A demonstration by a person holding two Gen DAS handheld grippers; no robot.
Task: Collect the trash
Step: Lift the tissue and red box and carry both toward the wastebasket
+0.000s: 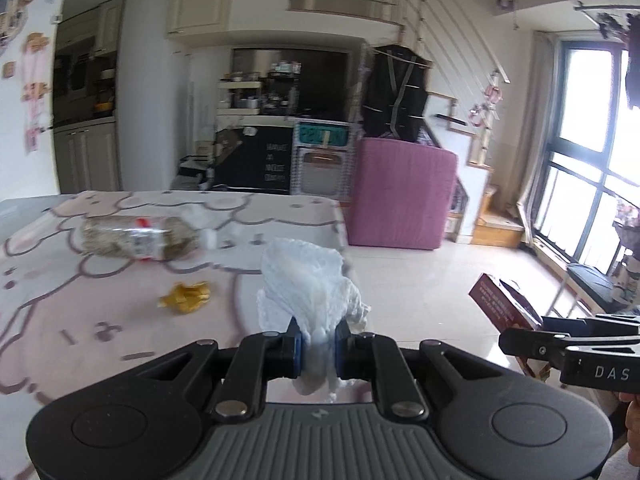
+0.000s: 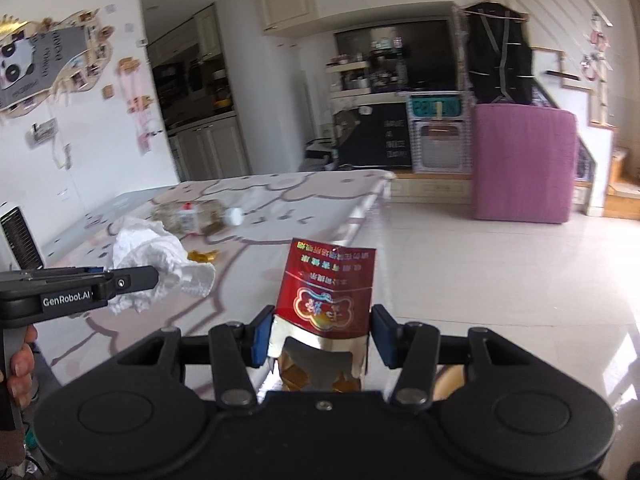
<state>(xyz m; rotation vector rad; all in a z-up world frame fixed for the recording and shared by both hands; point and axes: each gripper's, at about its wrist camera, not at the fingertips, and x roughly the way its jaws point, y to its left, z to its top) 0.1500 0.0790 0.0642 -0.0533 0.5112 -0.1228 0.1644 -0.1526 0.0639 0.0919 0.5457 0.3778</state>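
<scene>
My left gripper (image 1: 318, 346) is shut on a crumpled white tissue (image 1: 310, 284) and holds it above the table's near right part. It also shows in the right wrist view (image 2: 132, 280) with the tissue (image 2: 152, 252). My right gripper (image 2: 320, 338) is shut on a red cigarette pack (image 2: 328, 296), held past the table's right edge over the floor; the pack shows in the left wrist view (image 1: 504, 306). On the table lie a plastic bottle (image 1: 140, 236) on its side and a yellow wrapper (image 1: 188, 298).
The table (image 1: 60, 320) has a pink cartoon-print cloth; its right edge runs beside a pale tiled floor (image 1: 420, 276). A pink upright mattress (image 1: 400, 192) stands beyond. A white heater (image 2: 20, 236) stands left of the table. Windows are at the right.
</scene>
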